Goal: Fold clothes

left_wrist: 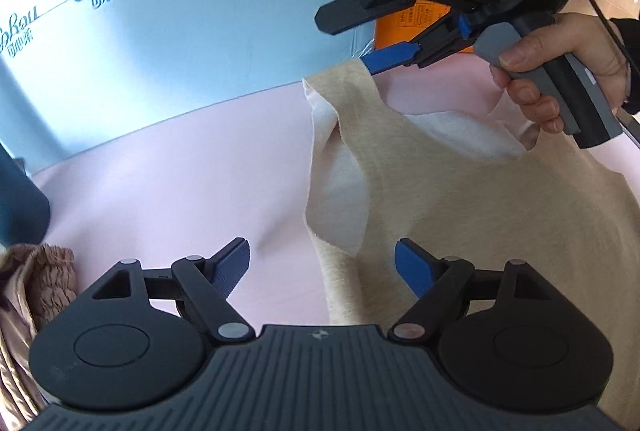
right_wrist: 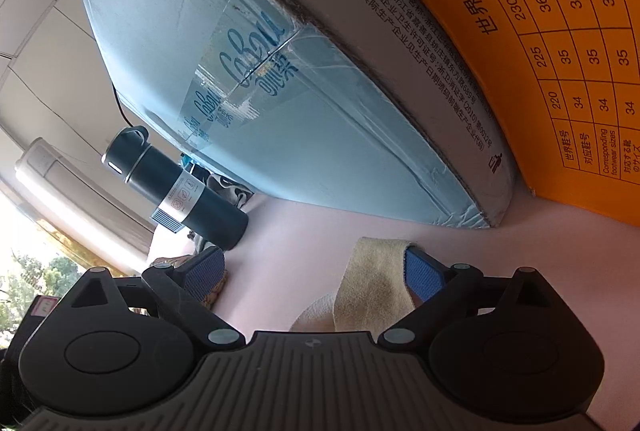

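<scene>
A beige sleeveless top (left_wrist: 480,231) with a white lining lies spread on the pink surface (left_wrist: 180,191). My left gripper (left_wrist: 322,267) hovers open over the top's left edge, below the armhole, with its right pad (left_wrist: 412,267) above the fabric. A hand (left_wrist: 560,71) holds my right gripper (left_wrist: 354,39) at the far shoulder strap. It is open, and its lower blue finger (left_wrist: 390,57) touches the strap's tip. In the right wrist view the right gripper (right_wrist: 316,273) is open. The beige strap (right_wrist: 376,283) lies against the right pad (right_wrist: 424,275), unclamped.
A large blue tissue carton (left_wrist: 160,11) and an orange shoe box (right_wrist: 560,51) stand along the far side. A dark flask (right_wrist: 176,187) stands at the left. A crumpled pink-brown garment (left_wrist: 36,271) lies by the left edge.
</scene>
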Available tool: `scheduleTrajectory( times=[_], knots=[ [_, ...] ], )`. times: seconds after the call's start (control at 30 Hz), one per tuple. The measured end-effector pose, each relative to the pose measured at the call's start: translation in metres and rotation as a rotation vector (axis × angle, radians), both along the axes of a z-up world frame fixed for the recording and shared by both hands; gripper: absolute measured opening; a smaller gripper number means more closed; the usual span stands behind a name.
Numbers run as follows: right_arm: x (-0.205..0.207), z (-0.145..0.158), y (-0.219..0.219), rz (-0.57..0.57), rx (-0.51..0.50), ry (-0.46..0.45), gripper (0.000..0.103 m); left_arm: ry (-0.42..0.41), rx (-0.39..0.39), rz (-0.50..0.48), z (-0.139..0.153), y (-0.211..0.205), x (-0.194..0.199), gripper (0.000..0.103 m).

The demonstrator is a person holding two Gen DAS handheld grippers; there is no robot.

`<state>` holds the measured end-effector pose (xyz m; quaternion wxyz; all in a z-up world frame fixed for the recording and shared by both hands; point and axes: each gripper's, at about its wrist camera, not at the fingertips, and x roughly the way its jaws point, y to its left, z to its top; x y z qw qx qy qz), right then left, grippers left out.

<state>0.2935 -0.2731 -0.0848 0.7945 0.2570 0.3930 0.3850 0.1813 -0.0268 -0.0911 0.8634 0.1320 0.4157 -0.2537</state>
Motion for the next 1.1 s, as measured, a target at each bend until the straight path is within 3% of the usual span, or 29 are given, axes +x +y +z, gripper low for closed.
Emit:
scheduleTrajectory(
  times=[0.07, 0.13, 0.2, 0.3, 0.37, 0.4, 0.43, 0.57, 0.77, 0.97, 1.1],
  knots=[
    [-0.002, 0.001, -0.001, 0.004, -0.015, -0.001, 0.095, -0.001, 0.035, -0.04, 0.004, -0.001, 0.0, 0.071],
    [-0.002, 0.001, -0.002, 0.001, -0.017, 0.002, 0.095, -0.01, 0.109, -0.067, 0.006, -0.005, -0.004, 0.055],
    [-0.002, 0.001, -0.002, -0.009, -0.015, 0.005, 0.095, -0.028, 0.163, -0.093, 0.009, -0.006, -0.013, 0.046],
    [-0.002, 0.002, -0.002, -0.009, 0.011, 0.001, 0.095, -0.038, 0.151, -0.146, 0.011, -0.01, -0.024, 0.045],
    [-0.003, 0.003, -0.004, -0.008, 0.021, -0.004, 0.095, -0.034, 0.168, -0.162, 0.008, -0.012, -0.029, 0.023],
    [-0.003, 0.003, -0.004, -0.01, 0.021, -0.008, 0.095, -0.033, 0.176, -0.161, 0.006, -0.013, -0.03, 0.004],
    [-0.003, 0.004, -0.003, -0.01, 0.024, -0.011, 0.095, -0.03, 0.167, -0.151, 0.005, -0.012, -0.03, 0.002],
    [-0.002, 0.012, -0.002, -0.006, 0.06, -0.041, 0.095, -0.01, 0.098, -0.067, 0.01, 0.003, -0.027, 0.002],
    [0.001, 0.012, -0.007, -0.083, 0.092, -0.044, 0.095, 0.037, 0.096, 0.023, 0.002, 0.019, -0.022, 0.003],
    [-0.005, 0.01, -0.004, -0.022, -0.002, -0.005, 0.095, -0.04, 0.079, 0.109, 0.017, 0.023, -0.015, 0.008],
    [-0.025, 0.018, -0.01, -0.005, -0.009, -0.011, 0.095, -0.048, 0.024, 0.086, 0.022, 0.017, 0.011, 0.018]
  ],
)
